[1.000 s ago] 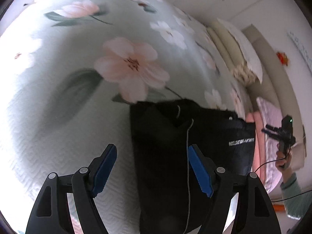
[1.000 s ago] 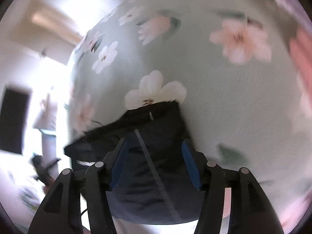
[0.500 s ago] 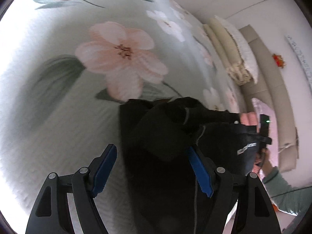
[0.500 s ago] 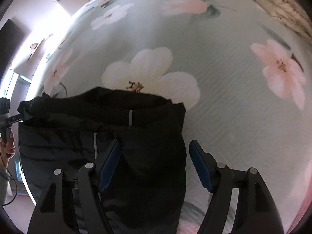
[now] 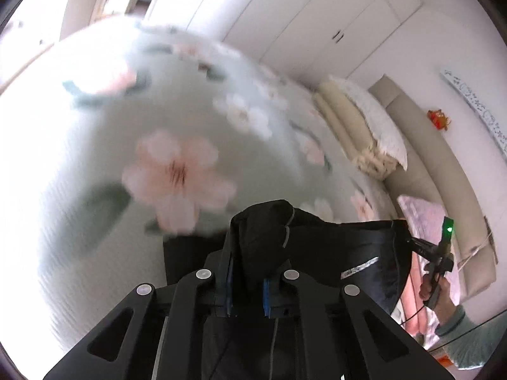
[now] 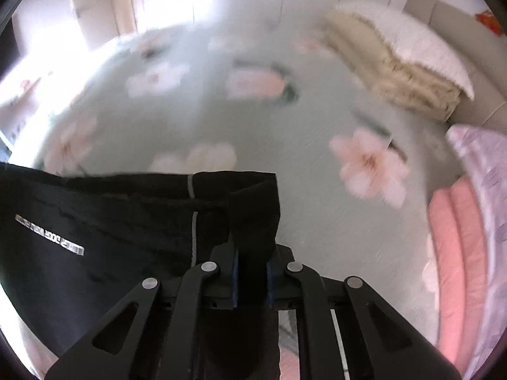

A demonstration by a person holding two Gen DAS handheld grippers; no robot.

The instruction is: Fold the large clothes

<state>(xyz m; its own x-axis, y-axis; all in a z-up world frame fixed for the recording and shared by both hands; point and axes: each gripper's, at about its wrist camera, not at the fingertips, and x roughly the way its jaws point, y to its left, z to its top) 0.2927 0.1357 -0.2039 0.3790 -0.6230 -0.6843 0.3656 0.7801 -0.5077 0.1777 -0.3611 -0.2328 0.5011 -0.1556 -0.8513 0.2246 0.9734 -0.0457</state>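
While both claws are closed tight on cloth, the black garment [image 5: 320, 253] hangs stretched between them above the bed [image 5: 95, 164], which wears a pale green cover printed with pink and white blossoms. The left claw [image 5: 247, 288] pinches a bunched corner of the fabric between its blue pads, and the right claw [image 6: 252, 272] grips the opposite corner the same way. A small silver label [image 6: 49, 234] shows on the dark cloth. Cream folded bedding [image 6: 393, 76] lies toward the head of the bed, and pink folded cloth [image 6: 456, 253] sits at the right edge.
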